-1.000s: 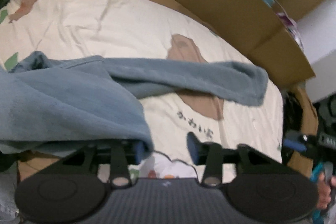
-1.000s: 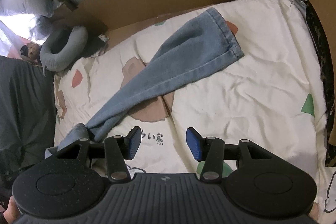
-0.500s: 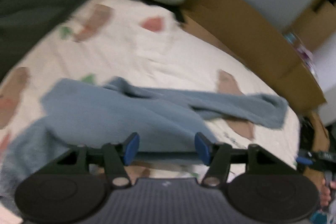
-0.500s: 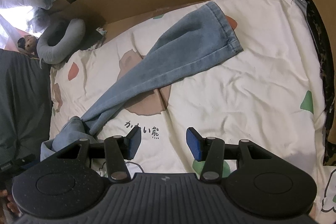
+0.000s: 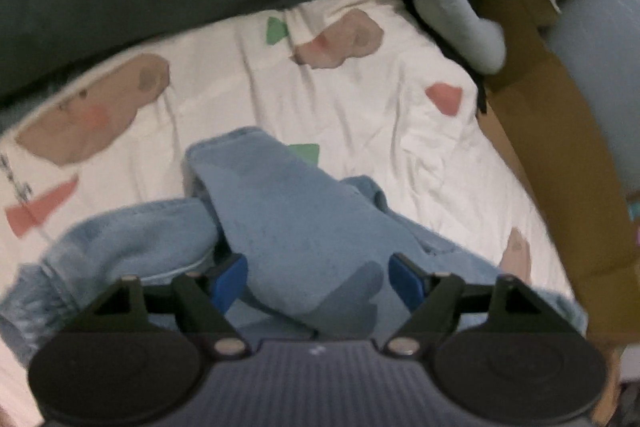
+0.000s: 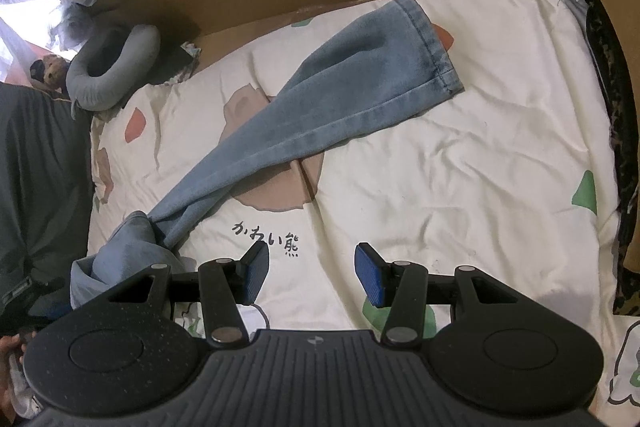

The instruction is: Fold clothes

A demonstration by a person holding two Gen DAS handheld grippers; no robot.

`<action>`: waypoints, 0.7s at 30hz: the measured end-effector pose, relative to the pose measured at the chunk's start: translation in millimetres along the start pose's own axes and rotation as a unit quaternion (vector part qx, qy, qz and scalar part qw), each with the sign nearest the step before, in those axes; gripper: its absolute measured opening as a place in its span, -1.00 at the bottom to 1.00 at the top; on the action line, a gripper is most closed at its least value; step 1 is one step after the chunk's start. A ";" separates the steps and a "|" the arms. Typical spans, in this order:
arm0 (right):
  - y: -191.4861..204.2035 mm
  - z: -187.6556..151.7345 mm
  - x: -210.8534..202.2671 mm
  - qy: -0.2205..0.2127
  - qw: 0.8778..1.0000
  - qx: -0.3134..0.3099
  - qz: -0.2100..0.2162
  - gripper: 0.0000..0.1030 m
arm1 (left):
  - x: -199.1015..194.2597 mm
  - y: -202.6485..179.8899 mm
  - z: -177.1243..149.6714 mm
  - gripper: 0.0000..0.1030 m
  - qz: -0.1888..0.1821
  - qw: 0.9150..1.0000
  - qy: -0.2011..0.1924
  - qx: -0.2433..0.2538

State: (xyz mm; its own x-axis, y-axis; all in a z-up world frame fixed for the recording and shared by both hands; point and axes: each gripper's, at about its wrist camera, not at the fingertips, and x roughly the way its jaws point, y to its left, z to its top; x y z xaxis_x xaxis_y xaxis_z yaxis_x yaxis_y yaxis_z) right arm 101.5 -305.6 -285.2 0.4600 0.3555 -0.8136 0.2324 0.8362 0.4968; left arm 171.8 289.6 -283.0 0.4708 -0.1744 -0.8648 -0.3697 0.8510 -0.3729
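Now the left gripper (image 5: 316, 281) hangs over the bunched waist end of the jeans (image 5: 288, 223) on the bed's quilt (image 5: 360, 115); its jaws have just been opening and stand spread, denim between them but not pinched. Further right, one leg lies stretched diagonally. The right gripper (image 6: 312, 273) hovers over bare quilt, jaws spread, empty.

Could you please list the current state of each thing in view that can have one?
jeans: unfolded, one leg stretched flat, waist end bunched.
left gripper: open, jaws have just been opening; denim lies between them, not pinched.
right gripper: open, nothing between its jaws.
quilt: spread out, lightly wrinkled.
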 end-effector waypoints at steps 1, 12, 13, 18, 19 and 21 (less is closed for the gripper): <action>0.1 -0.3 0.3 0.001 1.000 -0.002 -0.001 0.06 | 1.5 2.8 0.2 0.51 -0.003 1.000 -0.006 -0.011; 0.7 -0.9 3.7 0.003 1.000 -0.002 0.002 0.06 | -13.6 -23.3 -3.6 -0.88 -0.078 0.997 -0.023 0.003; 1.5 -0.7 3.3 0.002 1.000 -0.002 0.003 0.06 | -16.0 -28.8 -5.3 -0.89 -0.087 0.996 -0.022 0.007; 3.7 0.8 1.8 -0.001 1.000 -0.002 0.009 0.06 | -21.6 -64.1 -18.5 -0.89 -0.128 0.991 -0.013 0.034; 3.3 1.1 1.5 -0.002 1.000 -0.001 0.010 0.06 | -21.5 -71.5 -21.9 -0.89 -0.137 0.990 -0.010 0.039; 2.3 1.5 1.0 -0.003 1.000 0.001 0.013 0.06 | -19.5 -87.2 -29.2 -0.89 -0.154 0.987 -0.002 0.051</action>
State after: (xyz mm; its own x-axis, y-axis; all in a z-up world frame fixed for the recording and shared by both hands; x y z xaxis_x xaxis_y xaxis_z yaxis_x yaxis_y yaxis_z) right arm 103.7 -303.9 -284.4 0.4704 0.3747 -0.7990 0.2228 0.8257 0.5183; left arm 171.5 204.4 -243.4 0.5518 -0.4309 -0.7141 -0.1261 0.8032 -0.5822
